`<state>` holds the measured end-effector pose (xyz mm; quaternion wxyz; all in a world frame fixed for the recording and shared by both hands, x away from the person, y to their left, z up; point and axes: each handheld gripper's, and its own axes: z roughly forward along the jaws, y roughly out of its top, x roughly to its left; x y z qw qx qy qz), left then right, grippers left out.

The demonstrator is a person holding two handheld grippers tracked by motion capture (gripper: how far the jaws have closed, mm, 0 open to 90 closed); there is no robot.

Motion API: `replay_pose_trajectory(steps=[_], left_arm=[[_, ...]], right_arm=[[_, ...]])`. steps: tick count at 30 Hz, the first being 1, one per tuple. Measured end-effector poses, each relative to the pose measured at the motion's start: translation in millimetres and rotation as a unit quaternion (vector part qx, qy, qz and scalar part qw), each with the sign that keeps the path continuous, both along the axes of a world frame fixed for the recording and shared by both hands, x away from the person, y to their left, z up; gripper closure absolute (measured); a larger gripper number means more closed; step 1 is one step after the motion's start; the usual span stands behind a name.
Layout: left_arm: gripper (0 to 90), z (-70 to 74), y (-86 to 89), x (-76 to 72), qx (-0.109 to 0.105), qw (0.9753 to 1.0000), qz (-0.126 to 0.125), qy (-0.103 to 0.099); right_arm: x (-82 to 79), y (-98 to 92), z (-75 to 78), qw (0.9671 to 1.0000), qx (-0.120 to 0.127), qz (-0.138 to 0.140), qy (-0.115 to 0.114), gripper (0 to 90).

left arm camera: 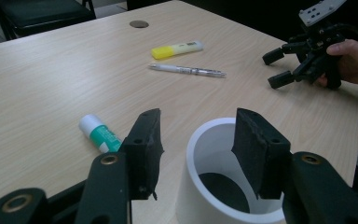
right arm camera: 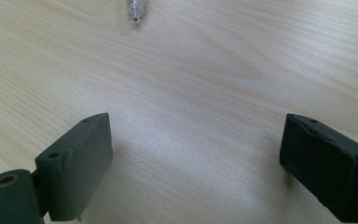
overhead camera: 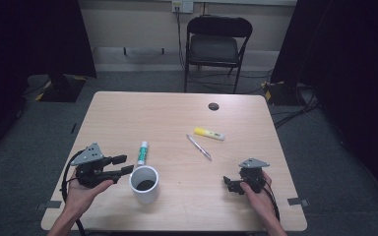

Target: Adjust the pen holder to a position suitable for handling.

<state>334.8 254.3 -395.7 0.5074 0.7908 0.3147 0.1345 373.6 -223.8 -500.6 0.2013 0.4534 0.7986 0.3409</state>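
Straddling the near rim of the cup (left arm camera: 233,172), the left gripper (left arm camera: 198,149) has its jaws apart, 1 pad outside the wall and 1 over the hollow, gripping nothing yet. The cup looks light, stiff and smooth, likely slippery; pinching the wall at the rim seems the best hold, gently, lest it tip. Just left of those pads lies the glue stick (left arm camera: 99,133); beyond them, the pen (left arm camera: 186,70) and highlighter (left arm camera: 177,49). The right gripper (right arm camera: 193,163) hovers over bare table (right arm camera: 205,79), jaws wide apart, pen tip ahead. Nothing blocks the cup.
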Motion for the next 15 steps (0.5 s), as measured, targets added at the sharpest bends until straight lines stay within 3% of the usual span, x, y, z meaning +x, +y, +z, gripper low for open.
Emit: replay_pose_trajectory(steps=[3, 9, 15], left_arm=[[52.9, -2.1, -6.8, 3.6, 0.010, 0.9998, -0.013, 0.008], [50.3, -8.7, -13.3, 8.2, 0.005, 0.9992, -0.032, 0.024], [52.4, -17.0, -18.5, 14.8, 0.026, 0.9982, -0.034, 0.043]], right_arm=[[0.0, 0.2, 0.1, 1.0000, 0.000, -0.001, 0.001, 8.3], [0.0, 0.2, 0.1, 1.0000, 0.000, 0.000, 0.001, 8.3], [0.0, 0.2, 0.1, 1.0000, 0.000, 0.000, 0.001, 8.3]])
